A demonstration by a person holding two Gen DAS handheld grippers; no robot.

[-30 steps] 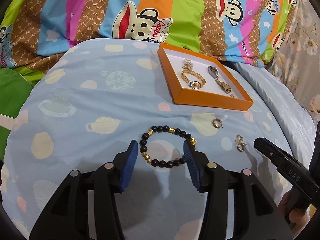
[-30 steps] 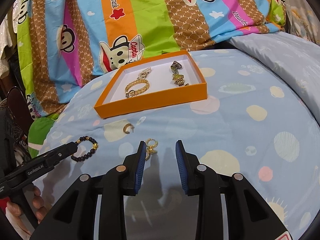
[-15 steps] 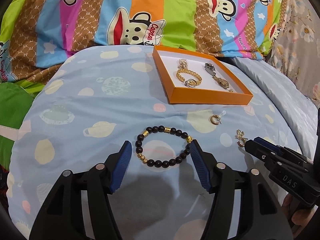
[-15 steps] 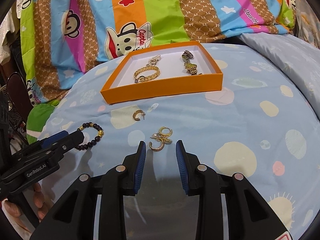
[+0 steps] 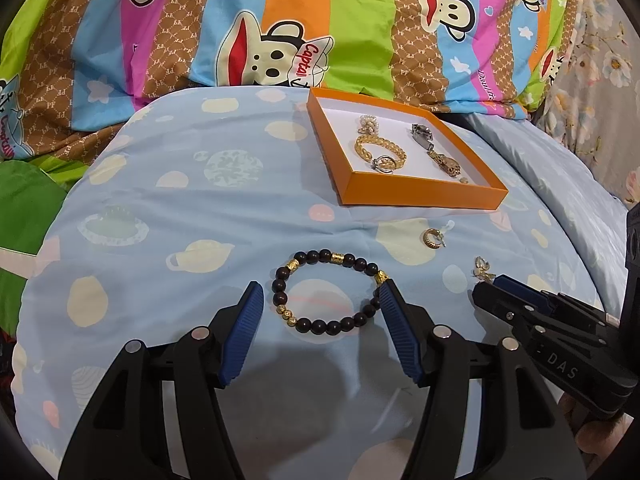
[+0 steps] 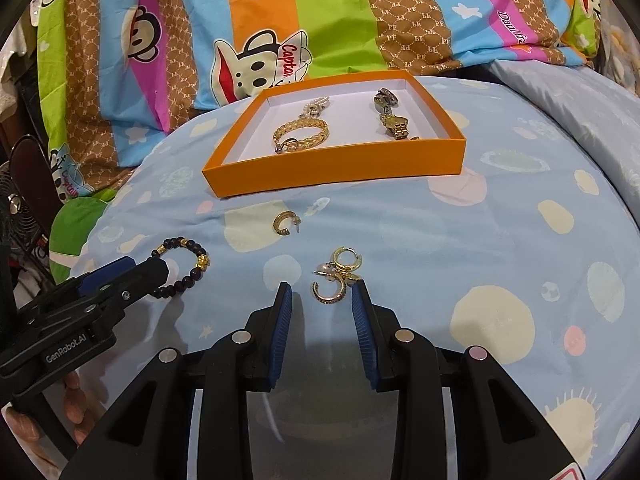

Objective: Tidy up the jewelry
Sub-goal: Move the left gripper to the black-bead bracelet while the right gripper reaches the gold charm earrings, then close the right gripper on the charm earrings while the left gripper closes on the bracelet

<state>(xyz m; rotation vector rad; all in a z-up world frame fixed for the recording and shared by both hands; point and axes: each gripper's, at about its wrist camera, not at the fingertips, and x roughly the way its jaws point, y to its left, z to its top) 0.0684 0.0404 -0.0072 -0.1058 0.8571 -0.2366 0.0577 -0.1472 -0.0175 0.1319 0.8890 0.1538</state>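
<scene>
**Both grippers standing open over loose jewelry**

The left gripper [image 5: 322,300] is gaping wide around the black-and-gold beaded bracelet [image 5: 326,292], gripping nothing. The right gripper [image 6: 322,300] is standing half open, flanking a cluster of gold hoop earrings [image 6: 336,276]. Beyond, the shallow orange cardboard tray [image 6: 332,172] is sitting toward the far edge of the blue planet-print cushion [image 6: 500,208].

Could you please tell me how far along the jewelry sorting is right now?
Done: the gold chain bracelet and watch lie in the orange box. In hand: nothing gripped; left gripper brackets the beaded bracelet, right gripper the earring cluster. Left: those, plus the hoop earring.
</scene>
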